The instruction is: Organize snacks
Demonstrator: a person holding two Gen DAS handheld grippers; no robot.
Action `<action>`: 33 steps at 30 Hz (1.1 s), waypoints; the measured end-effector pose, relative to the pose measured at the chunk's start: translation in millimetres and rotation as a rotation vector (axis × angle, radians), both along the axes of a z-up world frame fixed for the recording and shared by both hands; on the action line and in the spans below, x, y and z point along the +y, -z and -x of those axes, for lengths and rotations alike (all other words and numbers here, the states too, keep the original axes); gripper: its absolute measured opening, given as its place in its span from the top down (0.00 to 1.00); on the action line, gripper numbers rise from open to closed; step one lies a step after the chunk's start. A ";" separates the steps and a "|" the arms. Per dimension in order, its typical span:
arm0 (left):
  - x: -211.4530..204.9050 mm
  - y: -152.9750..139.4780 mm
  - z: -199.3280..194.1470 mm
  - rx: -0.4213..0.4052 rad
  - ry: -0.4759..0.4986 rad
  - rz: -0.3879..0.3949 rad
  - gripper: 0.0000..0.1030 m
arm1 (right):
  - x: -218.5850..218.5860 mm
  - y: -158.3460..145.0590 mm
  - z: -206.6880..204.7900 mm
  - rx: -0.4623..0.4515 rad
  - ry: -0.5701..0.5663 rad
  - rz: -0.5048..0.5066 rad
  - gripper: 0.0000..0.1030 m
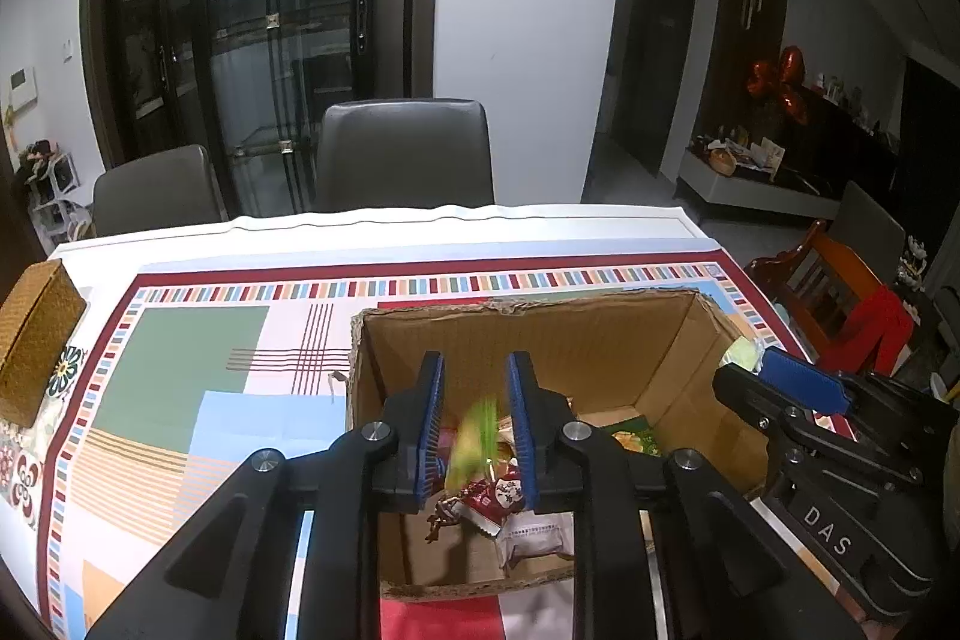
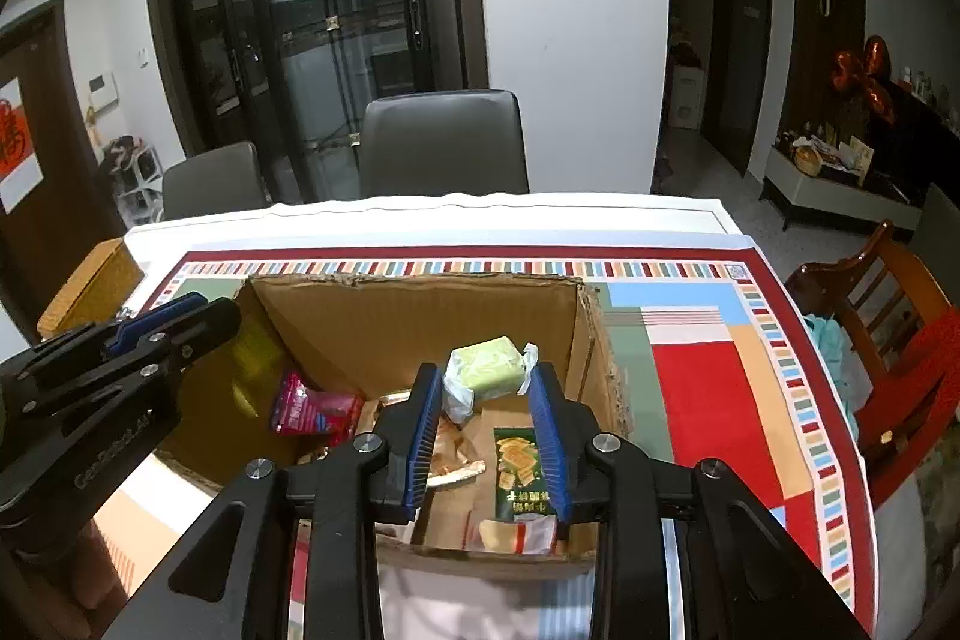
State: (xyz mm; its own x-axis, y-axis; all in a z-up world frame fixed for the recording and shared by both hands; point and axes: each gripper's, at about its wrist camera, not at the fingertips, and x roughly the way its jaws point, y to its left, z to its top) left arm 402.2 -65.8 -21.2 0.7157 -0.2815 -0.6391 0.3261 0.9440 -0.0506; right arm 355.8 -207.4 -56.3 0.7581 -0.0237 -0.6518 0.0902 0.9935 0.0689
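The left tool (image 1: 474,418) hangs over the near left part of the open cardboard box (image 1: 540,328). Its blue pads are parted by a narrow gap. A blurred yellow-green packet (image 1: 477,436) shows in that gap; whether the pads touch it cannot be told. Below it, on the box floor, lie a dark red wrapper (image 1: 492,499) and a white packet (image 1: 534,538).

The right tool (image 2: 486,400) is over the near right part of the same box (image 2: 420,316). Its jaws are partly closed on a pale green wrapped cake (image 2: 487,369), and both pads bear against the clear wrapper ends. The cake is held above the box opening, clear of the contents.

Inside the box, under the right tool, a green biscuit packet (image 2: 521,472) lies flat near the right wall. A gold foil wrapper (image 2: 456,466) lies just beside it to the left. A pink packet (image 2: 312,409) rests toward the left wall.

The box stands on the surface (image 2: 690,370), which carries a patterned cloth, toward its near edge. A woven box (image 1: 33,334) sits at the left edge, well apart from the cardboard box. Two grey chairs (image 2: 444,145) stand beyond the far edge. A wooden chair (image 2: 888,316) stands off the right edge.
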 end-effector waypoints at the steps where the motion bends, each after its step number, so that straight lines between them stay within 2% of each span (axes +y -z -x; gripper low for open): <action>1: 0.0 0.0 0.5 -0.002 -0.001 -0.002 0.74 | -0.1 0.1 0.3 0.001 0.000 0.000 0.67; 4: 1.1 -0.7 2.6 -0.003 -0.002 -0.002 0.64 | -1.9 0.7 1.4 0.001 0.001 -0.005 0.55; 6: 1.6 -1.7 4.6 -0.009 -0.006 -0.003 0.57 | -2.4 0.4 3.3 -0.003 0.005 -0.003 0.42; 9: 2.4 -3.6 8.4 -0.020 -0.011 -0.013 0.48 | -3.4 -1.0 7.0 -0.012 0.017 0.004 0.29; 11: 4.5 -5.3 10.5 -0.025 -0.018 -0.013 0.42 | -4.2 -2.0 8.6 -0.012 0.026 0.006 0.25; 19: 11.0 -10.6 19.7 -0.041 -0.043 -0.018 0.33 | -2.3 -5.6 16.5 -0.015 0.040 0.021 0.18; 27: 18.9 -17.5 30.7 -0.056 -0.074 -0.013 0.28 | 0.6 -12.6 26.4 -0.027 0.054 0.045 0.13; 33: 27.0 -22.1 42.8 -0.068 -0.096 -0.007 0.21 | 1.1 -19.1 36.6 -0.039 0.072 0.056 0.11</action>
State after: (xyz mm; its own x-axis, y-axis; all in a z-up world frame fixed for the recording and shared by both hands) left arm 359.4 -38.9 0.9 0.7809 -0.2052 -0.5899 0.2366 0.9713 -0.0247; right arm 319.2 -206.2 -37.2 0.7780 -0.1148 -0.6177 0.1602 0.9869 0.0184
